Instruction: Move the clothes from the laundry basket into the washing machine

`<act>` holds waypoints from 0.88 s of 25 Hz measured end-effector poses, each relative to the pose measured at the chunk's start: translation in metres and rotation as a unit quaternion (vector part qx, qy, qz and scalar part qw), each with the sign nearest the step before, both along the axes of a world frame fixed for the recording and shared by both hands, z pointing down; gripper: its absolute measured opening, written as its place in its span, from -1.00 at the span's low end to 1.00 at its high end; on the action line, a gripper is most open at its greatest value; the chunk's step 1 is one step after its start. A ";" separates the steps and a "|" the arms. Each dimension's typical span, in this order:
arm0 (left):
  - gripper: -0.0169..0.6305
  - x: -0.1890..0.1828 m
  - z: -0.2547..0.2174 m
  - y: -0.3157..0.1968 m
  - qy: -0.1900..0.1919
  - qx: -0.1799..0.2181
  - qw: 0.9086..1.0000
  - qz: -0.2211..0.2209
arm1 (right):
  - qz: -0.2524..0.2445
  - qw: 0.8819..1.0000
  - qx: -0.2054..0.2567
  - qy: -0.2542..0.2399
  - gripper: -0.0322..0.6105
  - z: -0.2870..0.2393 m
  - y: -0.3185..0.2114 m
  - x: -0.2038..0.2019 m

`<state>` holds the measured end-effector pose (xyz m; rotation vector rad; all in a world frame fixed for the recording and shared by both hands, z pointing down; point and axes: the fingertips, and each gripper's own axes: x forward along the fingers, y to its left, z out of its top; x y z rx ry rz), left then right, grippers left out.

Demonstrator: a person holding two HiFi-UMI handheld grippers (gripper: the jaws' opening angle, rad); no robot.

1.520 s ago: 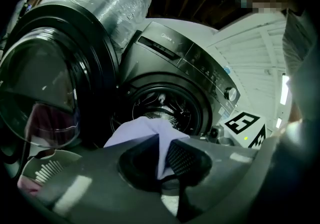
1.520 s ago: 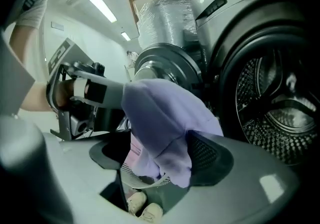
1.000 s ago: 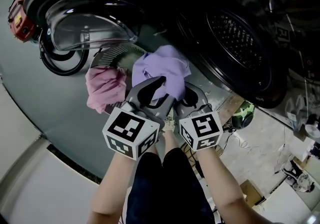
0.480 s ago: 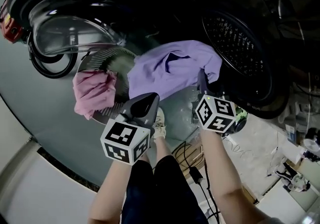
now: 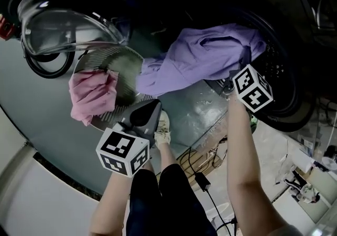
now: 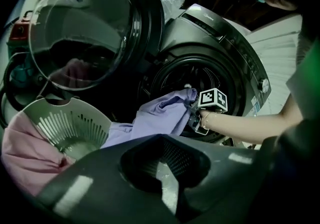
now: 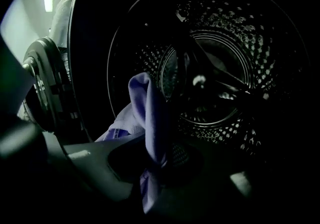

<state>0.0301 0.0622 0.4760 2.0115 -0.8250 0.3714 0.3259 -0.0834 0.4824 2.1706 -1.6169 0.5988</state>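
Observation:
A purple garment [image 5: 205, 58] stretches from the grey laundry basket [image 5: 108, 64] up to the washing machine's dark drum mouth [image 5: 279, 71]. My right gripper [image 5: 239, 78] is shut on its upper end, right at the opening. In the right gripper view a fold of the purple garment [image 7: 147, 103] is pinched in my right gripper [image 7: 155, 165], with the perforated drum [image 7: 215, 73] ahead. My left gripper [image 5: 152, 105] hangs below the basket, shut and holding nothing. In the left gripper view my left gripper [image 6: 161, 138] faces the purple garment [image 6: 160, 115]. A pink garment [image 5: 89, 95] drapes over the basket rim.
The machine's round glass door [image 5: 68, 24] stands open at the left, above the basket. A black hose loop [image 5: 47, 64] and a red object [image 6: 17, 30] lie at the far left. Cables [image 5: 208, 166] trail on the floor by the person's shoe [image 5: 162, 130].
My right gripper has swung right and up to the drum mouth, pulling the purple garment out of the basket. My left gripper has dropped slightly, apart from the cloth.

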 end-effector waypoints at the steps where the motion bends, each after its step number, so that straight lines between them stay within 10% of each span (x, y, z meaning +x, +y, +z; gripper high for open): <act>1: -0.95 0.000 0.001 -0.001 0.002 -0.004 1.000 -0.002 | 0.001 1.000 0.005 0.010 -0.72 -0.001 -0.007 0.004; 7: -0.95 -0.001 0.004 -0.007 -0.005 -0.009 1.000 -0.002 | 0.008 0.999 -0.021 0.044 -0.66 0.016 -0.025 0.025; 14: -0.95 0.004 0.011 -0.011 -0.002 -0.014 1.000 -0.003 | 0.048 0.996 -0.057 -0.044 0.17 0.047 -0.021 0.026; 18: -0.95 0.002 0.013 -0.007 -0.001 -0.022 1.000 -0.003 | 0.006 0.995 -0.018 -0.098 0.35 0.025 0.016 -0.019; 22: -0.95 0.002 0.014 -0.002 0.000 -0.030 1.000 -0.006 | -0.011 0.979 -0.085 -0.182 0.50 0.068 0.095 -0.083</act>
